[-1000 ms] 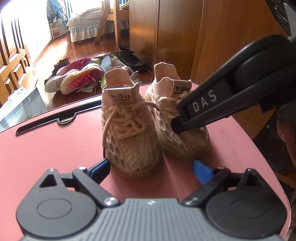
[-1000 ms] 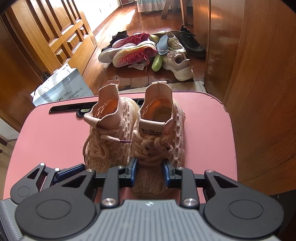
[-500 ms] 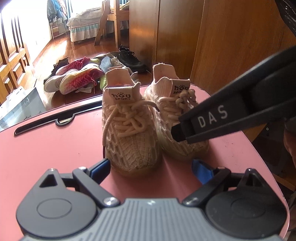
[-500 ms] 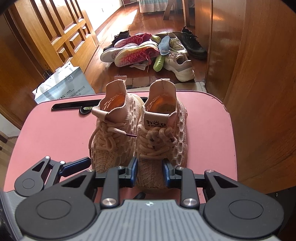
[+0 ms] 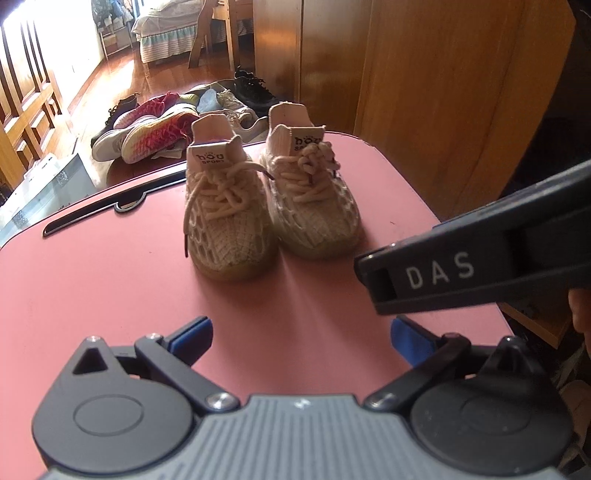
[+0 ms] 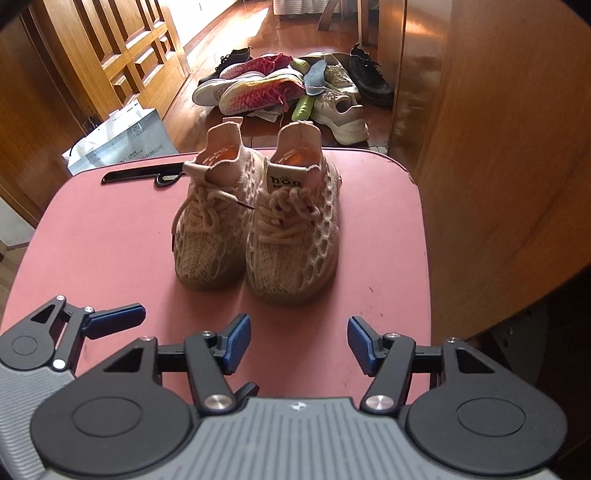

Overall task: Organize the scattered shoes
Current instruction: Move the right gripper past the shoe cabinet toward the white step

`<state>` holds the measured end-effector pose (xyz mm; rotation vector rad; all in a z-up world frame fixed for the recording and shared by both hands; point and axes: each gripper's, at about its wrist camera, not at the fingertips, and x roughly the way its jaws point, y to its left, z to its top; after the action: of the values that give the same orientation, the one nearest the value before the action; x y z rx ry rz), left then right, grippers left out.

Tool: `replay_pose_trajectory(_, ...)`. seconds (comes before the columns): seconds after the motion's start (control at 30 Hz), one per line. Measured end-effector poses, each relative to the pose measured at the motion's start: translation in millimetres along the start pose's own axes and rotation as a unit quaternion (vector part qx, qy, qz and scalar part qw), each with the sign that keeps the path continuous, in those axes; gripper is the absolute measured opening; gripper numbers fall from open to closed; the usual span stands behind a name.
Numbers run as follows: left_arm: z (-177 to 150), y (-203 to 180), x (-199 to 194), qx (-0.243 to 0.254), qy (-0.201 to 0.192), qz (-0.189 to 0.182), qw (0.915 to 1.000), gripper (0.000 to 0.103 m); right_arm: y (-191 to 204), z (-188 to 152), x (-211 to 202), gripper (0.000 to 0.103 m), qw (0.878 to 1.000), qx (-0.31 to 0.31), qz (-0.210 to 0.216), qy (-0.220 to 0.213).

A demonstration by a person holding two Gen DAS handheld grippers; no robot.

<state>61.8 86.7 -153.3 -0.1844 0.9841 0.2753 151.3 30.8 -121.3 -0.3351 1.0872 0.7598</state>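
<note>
Right wrist view: both grippers, left [image 5: 299,338] and right [image 6: 299,341], hover jaws spread, seemingly short of the beige shoes [image 6: 255,229]

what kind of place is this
Most likely a home, by a bedroom doorway: a bed stands in the far room, a pile of shoes lies on the wooden floor, and wood-panelled walls surround it.

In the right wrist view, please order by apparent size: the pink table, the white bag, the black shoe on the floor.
1. pink table
2. white bag
3. black shoe
The table is nearest the camera, so its lead is partly perspective.
</note>
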Motion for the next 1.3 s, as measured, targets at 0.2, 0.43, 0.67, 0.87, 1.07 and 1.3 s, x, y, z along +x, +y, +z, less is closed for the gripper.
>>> replay_pose_trajectory(0.2,-11,-30,-7,0.022,0.009,-0.025,0.9994,0.103,-16,-27,-18,0.068,1.000,0.014,-0.023,0.014)
replay_pose_trajectory(0.43,-31,-64,-15,0.078,0.010,-0.038,0.9962,0.103,-29,-50,-34,0.073,0.996,0.080,-0.048,0.010)
replay_pose_trajectory(0.67,-44,-79,-14,0.122,0.004,-0.028,0.9921,0.103,-41,-72,-50,0.073,0.987,0.146,-0.073,0.005)
replay_pose_trajectory(0.87,-51,-85,-11,0.143,0.004,-0.024,0.9894,0.103,-57,-91,-60,0.073,0.974,0.208,-0.090,0.005)
replay_pose_trajectory(1.07,-52,-98,-18,0.177,0.005,-0.050,0.9830,0.080,-55,-97,-70,0.015,0.978,0.182,-0.106,-0.006)
replay_pose_trajectory(1.3,-34,-117,-32,0.191,-0.001,-0.085,0.9779,0.058,-51,-88,-99,0.002,0.988,0.100,-0.113,-0.017)
